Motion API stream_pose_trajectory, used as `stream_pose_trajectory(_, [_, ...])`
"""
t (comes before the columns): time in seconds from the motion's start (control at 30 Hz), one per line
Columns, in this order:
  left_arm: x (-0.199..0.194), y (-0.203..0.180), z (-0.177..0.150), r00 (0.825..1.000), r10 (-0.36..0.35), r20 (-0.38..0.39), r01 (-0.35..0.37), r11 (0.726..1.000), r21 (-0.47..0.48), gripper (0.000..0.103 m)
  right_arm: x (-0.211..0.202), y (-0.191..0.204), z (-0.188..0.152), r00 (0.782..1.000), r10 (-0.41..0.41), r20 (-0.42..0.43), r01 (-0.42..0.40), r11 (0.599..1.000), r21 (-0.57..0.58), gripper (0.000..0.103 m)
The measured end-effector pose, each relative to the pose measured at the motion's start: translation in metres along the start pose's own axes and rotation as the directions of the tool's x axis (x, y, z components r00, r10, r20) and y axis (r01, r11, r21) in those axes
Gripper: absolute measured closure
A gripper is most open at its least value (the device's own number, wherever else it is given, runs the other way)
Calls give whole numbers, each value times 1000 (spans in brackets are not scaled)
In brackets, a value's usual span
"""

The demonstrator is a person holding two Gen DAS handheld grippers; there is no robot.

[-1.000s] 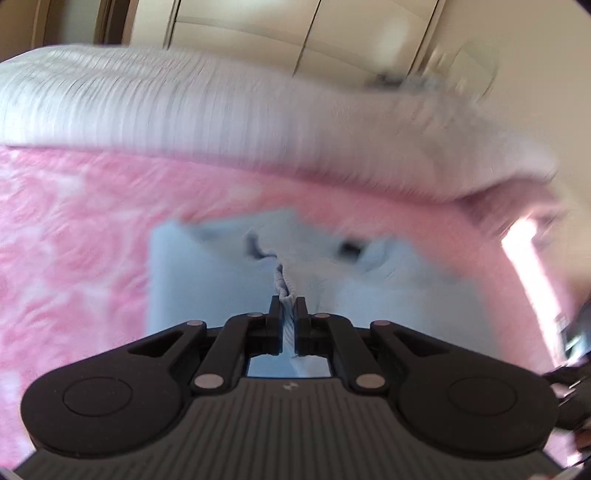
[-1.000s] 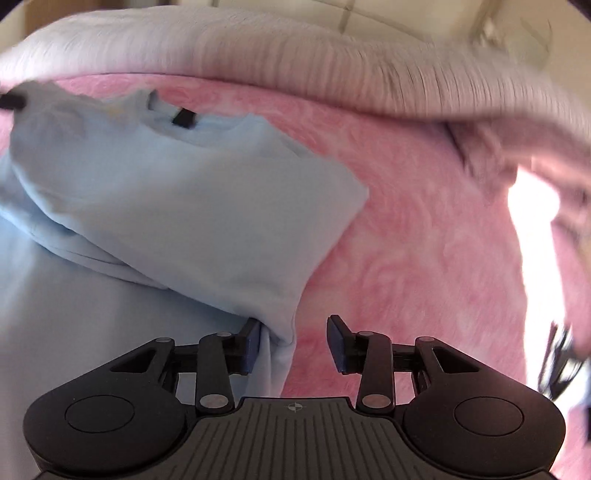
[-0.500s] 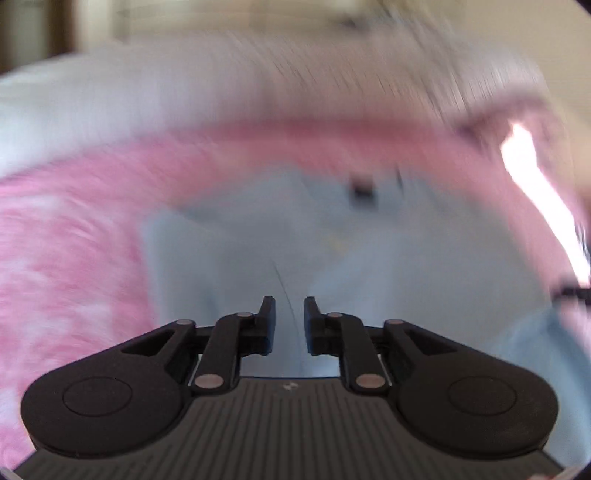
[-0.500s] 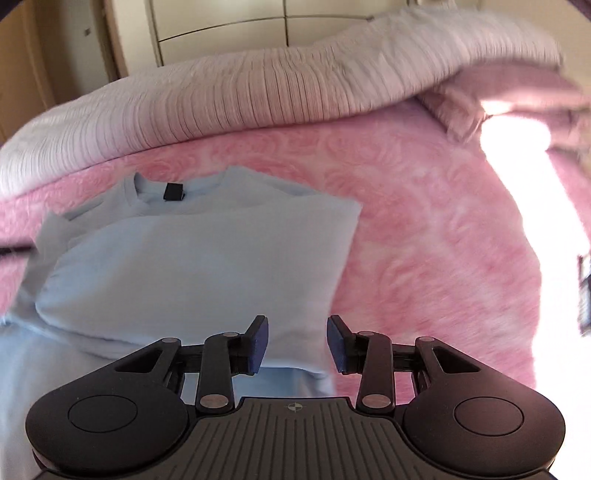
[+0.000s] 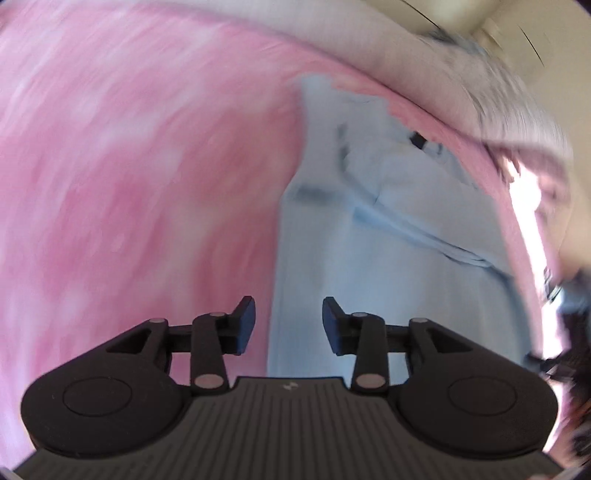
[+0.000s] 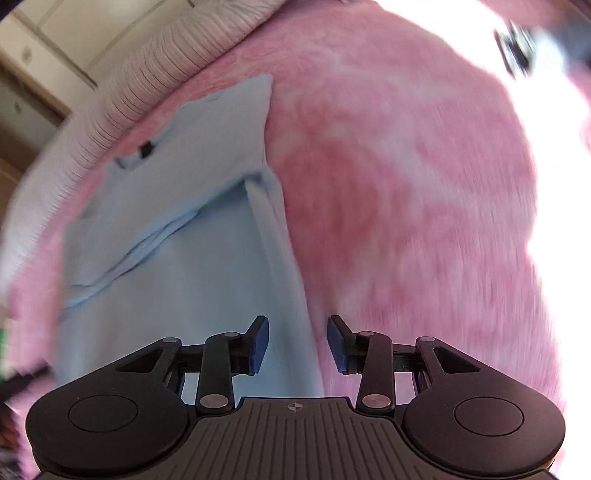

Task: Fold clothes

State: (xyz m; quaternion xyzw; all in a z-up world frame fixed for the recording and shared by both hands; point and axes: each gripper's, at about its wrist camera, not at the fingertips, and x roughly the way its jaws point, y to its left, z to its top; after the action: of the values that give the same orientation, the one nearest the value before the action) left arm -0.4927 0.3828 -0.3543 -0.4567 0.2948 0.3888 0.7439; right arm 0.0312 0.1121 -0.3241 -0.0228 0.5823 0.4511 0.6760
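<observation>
A light blue T-shirt point(image 5: 388, 236) lies on the pink bedspread point(image 5: 129, 166), both sleeves folded in over its body, a black neck label at its far end. My left gripper point(image 5: 289, 322) hovers above the shirt's left long edge; its jaws are opening and nothing is between them. In the right wrist view the same T-shirt point(image 6: 177, 266) stretches away as a narrow strip. My right gripper point(image 6: 298, 341) stands open over the shirt's right long edge, and its pads press on nothing.
A ribbed white blanket point(image 6: 155, 70) is bunched along the far side of the bed, with pale cupboard doors point(image 6: 74, 33) behind it. Bright sunlight falls across the pink bedspread point(image 6: 406, 184) on the right. Something dark and blurred point(image 5: 572, 332) shows at the left view's right edge.
My left gripper let go of the blue cloth, opened, and swung left to the shirt's left edge. My right gripper rolled and moved to the shirt's right edge, still open.
</observation>
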Motion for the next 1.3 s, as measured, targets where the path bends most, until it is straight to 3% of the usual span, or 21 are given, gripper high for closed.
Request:
stream_pose_trajectory(0.03, [-8, 11, -15, 1000, -21, 1, 21, 997, -68, 68, -5, -8, -5, 999, 43, 7, -43, 999, 28, 64])
stream_pose_trajectory(0.17, [-29, 27, -54, 996, -55, 68, 66, 985, -163, 68, -12, -43, -11, 978, 209, 17, -209, 970, 127, 63])
stream_pose_trajectory(0.23, [-33, 27, -63, 994, -52, 92, 66, 986, -156, 68, -14, -52, -8, 965, 263, 0, -260, 955, 143, 62])
stream_pose_trajectory(0.37, [-32, 27, -78, 987, -120, 106, 135, 981, -138, 67, -18, -61, -4, 941, 331, -61, -325, 940, 101, 61])
stream_pose_trajectory(0.5, [-29, 28, -90, 978, -159, 132, 169, 984, -65, 67, -18, -73, -10, 910, 402, -100, -397, 916, 63, 61])
stream_pose_trajectory(0.67, [-31, 30, -97, 972, -193, 132, 196, 981, -5, 66, -28, -86, -30, 888, 453, -79, -450, 891, 57, 61])
stream_pose_trajectory(0.77, [-29, 27, -102, 969, -213, 125, 213, 977, 16, 58, -34, -82, -51, 874, 476, -101, -468, 879, 89, 61])
stream_pose_trajectory(0.93, [-24, 26, -107, 960, -249, 127, 257, 965, -45, 61, -35, -69, -75, 895, 442, -64, -432, 893, 125, 61])
stream_pose_trajectory(0.97, [-23, 25, -108, 958, -256, 126, 264, 963, -48, 69, -32, -67, -74, 898, 436, -56, -427, 895, 128, 62])
stream_pose_trajectory(1.0, [-22, 21, -111, 962, -241, 128, 246, 969, -24, 76, -29, -65, -73, 903, 428, -48, -418, 898, 135, 80])
stream_pose_trajectory(1.03, [-23, 19, -114, 967, -219, 131, 224, 974, -19, 96, -28, -64, -72, 908, 416, -43, -407, 903, 137, 94])
stream_pose_trajectory(1.13, [-36, 21, -122, 961, -224, 163, 234, 971, -43, 101, -30, -63, -69, 927, 374, -36, -367, 921, 133, 98])
stream_pose_trajectory(1.3, [-74, -2, -154, 940, -266, 216, 266, 964, 30, 101, -68, -71, -69, 935, 355, 10, -354, 933, 69, 99])
